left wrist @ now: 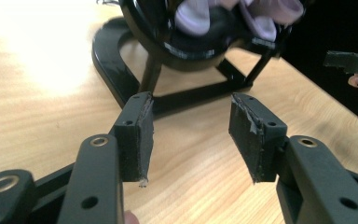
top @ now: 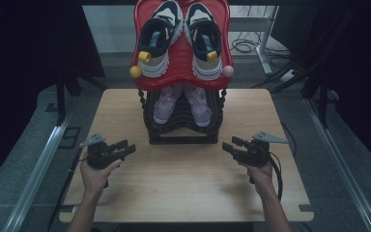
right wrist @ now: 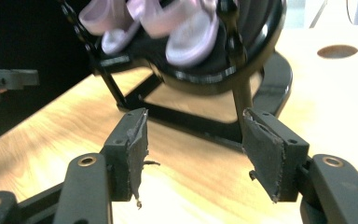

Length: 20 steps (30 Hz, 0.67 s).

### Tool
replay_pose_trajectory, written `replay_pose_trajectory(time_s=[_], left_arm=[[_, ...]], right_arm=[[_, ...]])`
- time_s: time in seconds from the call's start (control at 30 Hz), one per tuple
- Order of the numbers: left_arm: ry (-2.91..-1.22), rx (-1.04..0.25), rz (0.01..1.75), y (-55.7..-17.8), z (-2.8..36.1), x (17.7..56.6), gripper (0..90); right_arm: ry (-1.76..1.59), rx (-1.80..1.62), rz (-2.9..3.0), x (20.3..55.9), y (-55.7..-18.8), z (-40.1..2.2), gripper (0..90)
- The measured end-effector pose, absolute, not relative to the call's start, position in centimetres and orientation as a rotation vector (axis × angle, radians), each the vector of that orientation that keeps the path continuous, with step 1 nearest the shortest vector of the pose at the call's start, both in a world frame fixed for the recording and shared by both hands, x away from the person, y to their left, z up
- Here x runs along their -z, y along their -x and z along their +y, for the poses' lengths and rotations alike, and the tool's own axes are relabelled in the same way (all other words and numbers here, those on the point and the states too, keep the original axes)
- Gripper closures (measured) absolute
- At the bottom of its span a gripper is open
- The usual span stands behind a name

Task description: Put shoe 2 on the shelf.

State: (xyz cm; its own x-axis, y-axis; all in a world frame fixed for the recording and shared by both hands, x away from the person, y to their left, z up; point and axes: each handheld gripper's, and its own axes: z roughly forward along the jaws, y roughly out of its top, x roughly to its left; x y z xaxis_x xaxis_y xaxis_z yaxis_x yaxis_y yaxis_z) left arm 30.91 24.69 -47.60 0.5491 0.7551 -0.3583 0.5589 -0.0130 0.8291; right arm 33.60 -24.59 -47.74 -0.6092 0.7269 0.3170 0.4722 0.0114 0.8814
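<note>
Black shoe rack (top: 183, 126) just ahead, between left gripper (top: 128, 147) and right gripper (top: 230, 145) (fingers released, empty).

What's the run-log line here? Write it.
left gripper: open, empty | right gripper: open, empty | shoe rack: between them, untouched
</note>
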Motion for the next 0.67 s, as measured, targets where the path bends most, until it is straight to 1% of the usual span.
replay_pose_trajectory(time_s=[0.17,0.33,0.67], left_arm=[[-1.765,-0.207,1.106,-30.8,23.9,48.9,49.7],[-1.803,-0.198,1.117,-30.9,23.4,49.9,49.6],[-1.78,-0.183,1.14,-30.6,23.8,50.6,49.3]], right_arm=[[-1.289,-1.581,2.109,49.6,-33.5,-24.4,42.1],[-1.293,-1.463,2.202,50.8,-33.4,-23.8,41.6],[-1.271,-1.477,2.19,50.5,-33.1,-23.6,40.7]])
